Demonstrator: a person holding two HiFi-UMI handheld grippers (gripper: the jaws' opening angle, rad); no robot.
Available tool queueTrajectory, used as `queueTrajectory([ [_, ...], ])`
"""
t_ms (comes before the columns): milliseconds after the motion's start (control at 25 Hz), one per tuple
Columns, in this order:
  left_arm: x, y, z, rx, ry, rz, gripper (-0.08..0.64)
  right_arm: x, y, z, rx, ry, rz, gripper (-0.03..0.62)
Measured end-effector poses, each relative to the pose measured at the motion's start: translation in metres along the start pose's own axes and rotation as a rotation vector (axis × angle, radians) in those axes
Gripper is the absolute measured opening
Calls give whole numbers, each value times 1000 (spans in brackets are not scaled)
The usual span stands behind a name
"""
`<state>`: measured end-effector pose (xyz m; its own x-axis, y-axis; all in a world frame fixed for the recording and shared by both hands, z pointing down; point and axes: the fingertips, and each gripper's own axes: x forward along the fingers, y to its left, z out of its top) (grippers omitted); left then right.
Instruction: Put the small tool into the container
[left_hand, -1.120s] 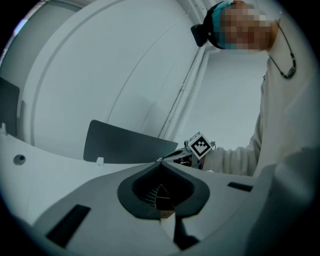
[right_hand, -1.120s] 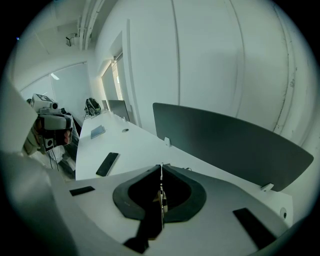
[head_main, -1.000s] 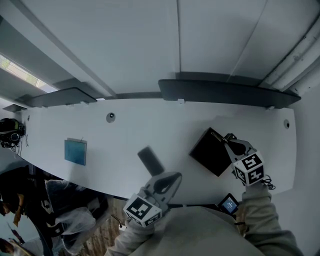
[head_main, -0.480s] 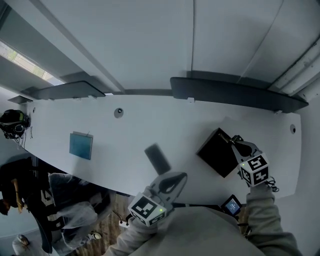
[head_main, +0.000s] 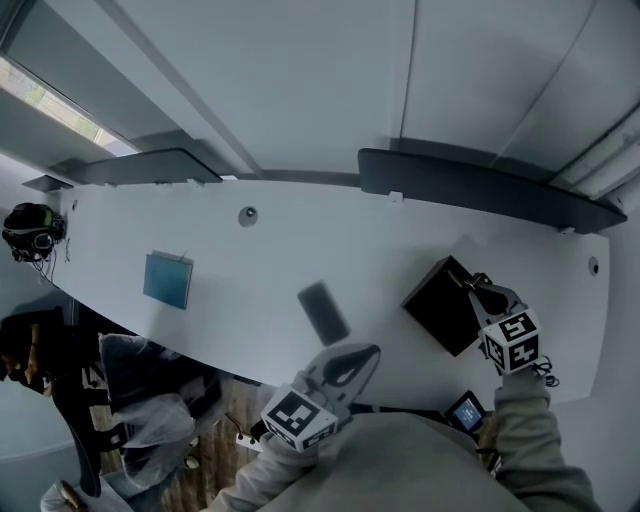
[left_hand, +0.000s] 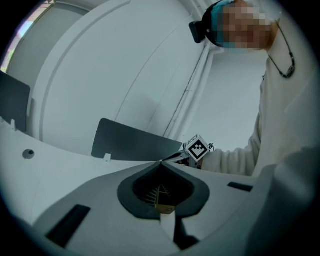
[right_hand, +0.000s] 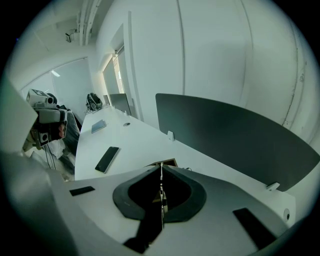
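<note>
The right gripper (right_hand: 161, 167) is pinching its jaws almost together on the tool (right_hand: 161, 187), a thin pale strip standing edge-on between them. Its tips are pointing down at the edge of the black box (head_main: 440, 308), whose rim is showing just beyond them. The left gripper (left_hand: 161, 161) is pressing its jaws together on nothing and hanging at the near edge of the table (head_main: 250, 270), near a dark phone (head_main: 322, 311).
</note>
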<state>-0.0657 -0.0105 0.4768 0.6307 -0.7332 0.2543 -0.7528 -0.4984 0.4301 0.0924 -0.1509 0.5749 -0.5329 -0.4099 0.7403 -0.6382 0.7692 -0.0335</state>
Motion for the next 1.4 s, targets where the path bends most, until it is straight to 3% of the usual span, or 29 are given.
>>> queueTrajectory([
  [1400,-3,8,-12,-26,7,23,2,29,-9,-25,-29,71,-20,31],
])
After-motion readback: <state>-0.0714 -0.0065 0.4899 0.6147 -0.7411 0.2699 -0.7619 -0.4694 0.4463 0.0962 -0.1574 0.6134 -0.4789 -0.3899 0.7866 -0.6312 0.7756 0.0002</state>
